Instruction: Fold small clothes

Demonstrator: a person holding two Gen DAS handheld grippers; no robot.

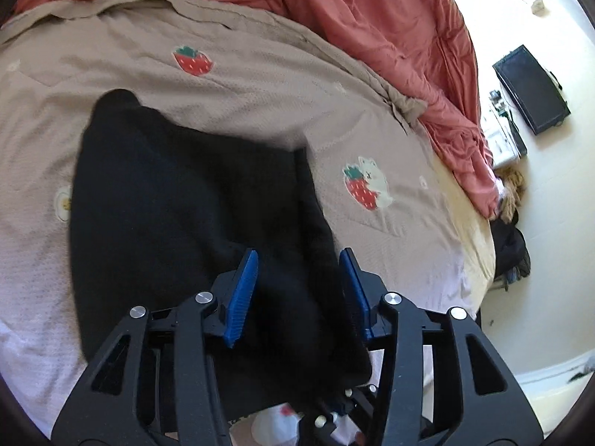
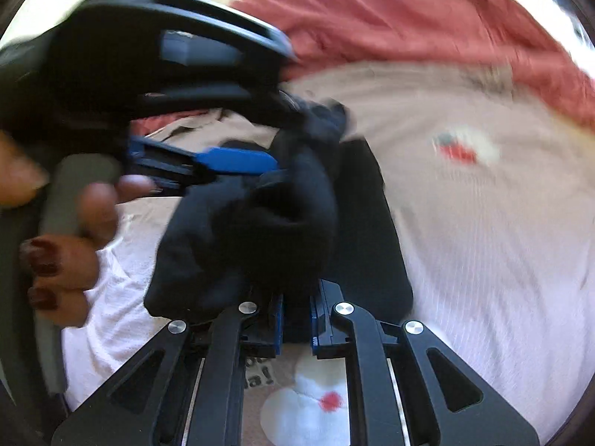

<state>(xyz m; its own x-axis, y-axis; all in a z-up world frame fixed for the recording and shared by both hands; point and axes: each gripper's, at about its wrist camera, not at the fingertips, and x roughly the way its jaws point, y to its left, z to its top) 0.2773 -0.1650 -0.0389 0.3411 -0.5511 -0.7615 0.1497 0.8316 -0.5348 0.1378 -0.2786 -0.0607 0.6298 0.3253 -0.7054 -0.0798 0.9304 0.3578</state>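
With your right gripper (image 2: pixel 297 319) pinching the black garment (image 1: pixel 193 200) and left gripper (image 1: pixel 297 290) fingers spread around its fold, lay the edge flat on the bed (image 1: pixel 260 85) w/o bunching.

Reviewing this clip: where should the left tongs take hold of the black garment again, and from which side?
Grip the black garment at its near right edge, coming from above. That edge lies bunched and raised between the open left tongs, while the rest lies flat on the tan bedspread. The right tongs hold another bunch.
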